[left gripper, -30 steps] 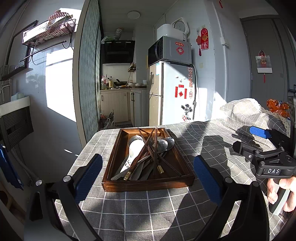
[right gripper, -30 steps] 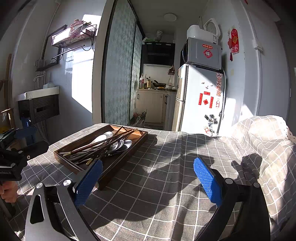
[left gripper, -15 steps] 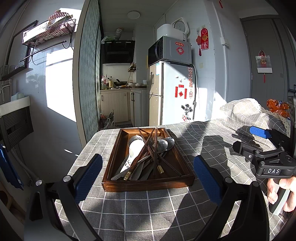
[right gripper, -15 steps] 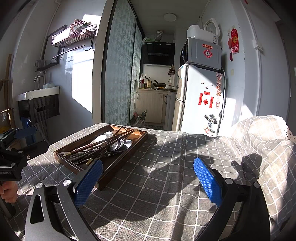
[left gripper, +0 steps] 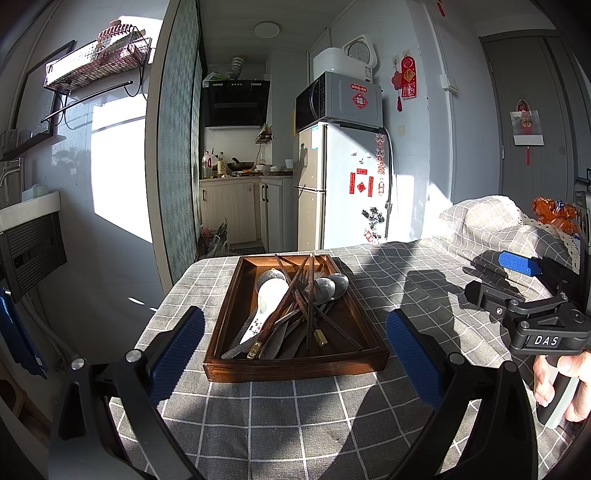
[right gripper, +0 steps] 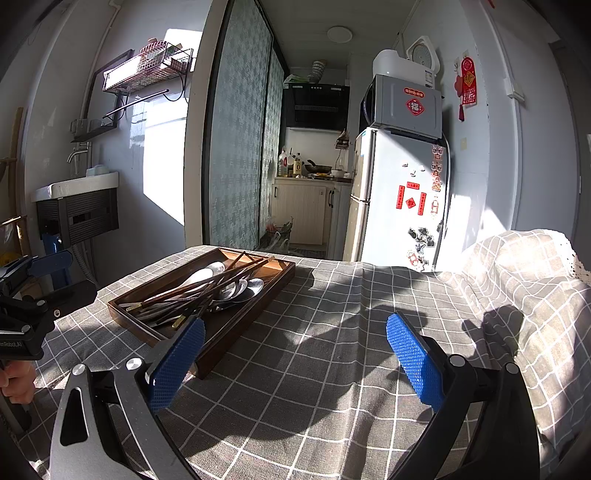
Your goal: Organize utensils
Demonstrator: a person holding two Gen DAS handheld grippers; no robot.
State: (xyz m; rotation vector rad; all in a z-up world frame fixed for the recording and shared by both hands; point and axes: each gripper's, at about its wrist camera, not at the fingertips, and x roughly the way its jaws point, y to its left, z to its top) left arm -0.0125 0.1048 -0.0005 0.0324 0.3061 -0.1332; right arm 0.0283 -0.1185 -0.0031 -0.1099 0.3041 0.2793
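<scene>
While spread wide, both claws (left gripper: 291, 354) (right gripper: 293, 363) empty.

My counter (left gripper: 295, 406) wears a grey checked cloth, sun and shadow patches across it. Landmark: white fridge (left gripper: 340, 188) straight ahead, red magnets on its door. On top of fridge a silver microwave (left gripper: 340, 99), white rice cooker (left gripper: 345, 55) above that. Left of fridge, a narrow kitchen nook: pale cabinets (left gripper: 229, 210), black range hood (left gripper: 236, 103), bottles on the worktop. Further left of fridge, patterned sliding door (left gripper: 177, 147), then a grey wall with a bright sunlight patch (left gripper: 118, 173), wire shelf (left gripper: 99, 55) high up. Right of fridge, white wall, red hanging ornament (left gripper: 408, 77), grey door (left gripper: 532, 122). Round ceiling lamp (left gripper: 266, 28).
</scene>
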